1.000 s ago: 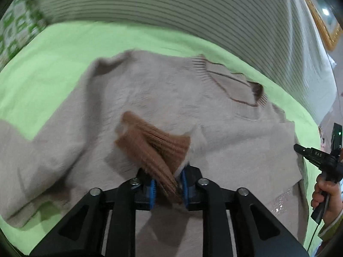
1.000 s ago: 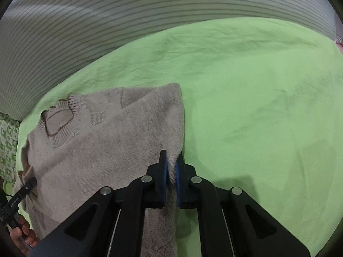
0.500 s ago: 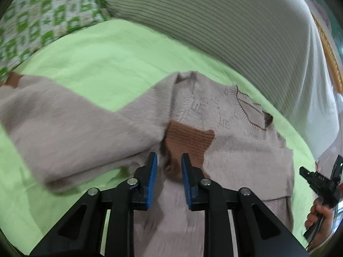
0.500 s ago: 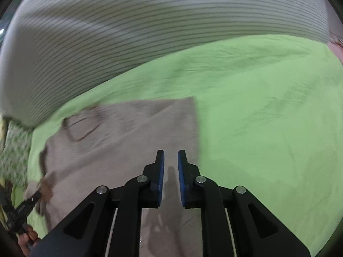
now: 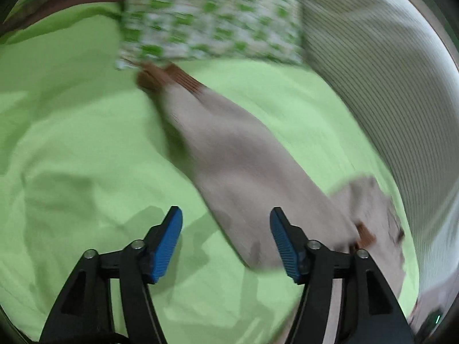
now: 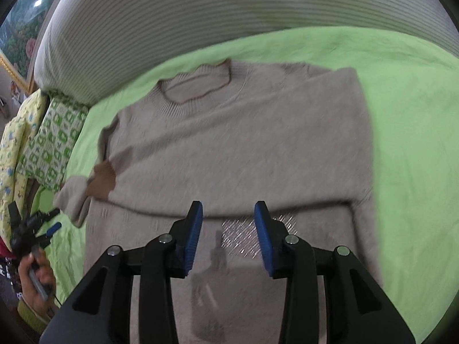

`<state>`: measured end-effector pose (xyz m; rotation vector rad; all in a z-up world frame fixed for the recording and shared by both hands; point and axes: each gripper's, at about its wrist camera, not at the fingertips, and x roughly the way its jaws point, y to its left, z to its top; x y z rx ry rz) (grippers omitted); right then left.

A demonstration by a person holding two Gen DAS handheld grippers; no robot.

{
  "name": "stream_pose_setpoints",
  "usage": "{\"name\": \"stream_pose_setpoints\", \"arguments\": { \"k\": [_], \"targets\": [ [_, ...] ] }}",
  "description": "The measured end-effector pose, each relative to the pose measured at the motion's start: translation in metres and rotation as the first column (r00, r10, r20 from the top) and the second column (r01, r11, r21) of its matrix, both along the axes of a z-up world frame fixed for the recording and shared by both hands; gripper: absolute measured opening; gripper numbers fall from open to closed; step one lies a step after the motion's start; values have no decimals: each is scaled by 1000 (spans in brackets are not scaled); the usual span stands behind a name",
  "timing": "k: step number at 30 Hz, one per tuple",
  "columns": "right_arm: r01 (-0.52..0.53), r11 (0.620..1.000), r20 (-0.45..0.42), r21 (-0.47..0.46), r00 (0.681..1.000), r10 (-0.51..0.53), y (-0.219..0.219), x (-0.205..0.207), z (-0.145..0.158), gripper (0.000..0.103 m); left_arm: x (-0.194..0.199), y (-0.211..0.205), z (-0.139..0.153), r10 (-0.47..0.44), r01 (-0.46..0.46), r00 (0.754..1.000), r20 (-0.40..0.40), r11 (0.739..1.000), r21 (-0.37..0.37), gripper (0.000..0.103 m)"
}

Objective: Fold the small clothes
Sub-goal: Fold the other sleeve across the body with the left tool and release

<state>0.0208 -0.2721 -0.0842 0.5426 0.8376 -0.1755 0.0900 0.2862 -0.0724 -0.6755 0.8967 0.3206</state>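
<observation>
A small beige knit sweater [image 6: 235, 143] with brown cuffs lies flat on a green bed sheet [image 6: 416, 143], collar [image 6: 198, 86] away from me. One sleeve lies folded across its chest, its brown cuff [image 6: 101, 182] at the left. My right gripper [image 6: 228, 229] is open and empty above the sweater's lower half, over a shiny print [image 6: 255, 235]. My left gripper [image 5: 225, 243] is open and empty above the other sleeve [image 5: 243, 166], which stretches out over the sheet [image 5: 71, 143] to its brown cuff [image 5: 169, 78].
A green-and-white patterned pillow [image 5: 209, 17] lies beyond the outstretched cuff and shows in the right wrist view [image 6: 53, 146] too. A grey striped cover [image 6: 172, 23] bounds the far side of the bed. The left gripper [image 6: 31, 229] and its hand show at the right view's left edge.
Both grippers have let go of the sweater and opened wide. The left one swung left toward the outstretched sleeve. The right one pulled back over the sweater's lower part.
</observation>
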Motion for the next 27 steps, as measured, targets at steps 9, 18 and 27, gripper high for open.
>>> {"name": "stream_pose_setpoints", "arguments": {
  "k": [9,18,27],
  "targets": [
    [-32,999,-31,17,999,32,16,-1,-5,39,59,55,-28,77,-81,994,-72,996,-45,68],
    [10,1000,-18,-7,1000,-10,3,-16,0,39,68,-4,47,-103,99,988,111,994,43,7],
    [82,997,9,11,997,-82,-16,-34,6,39,73,-225,148,-597,561,738,314,802,204,7]
  ]
}}
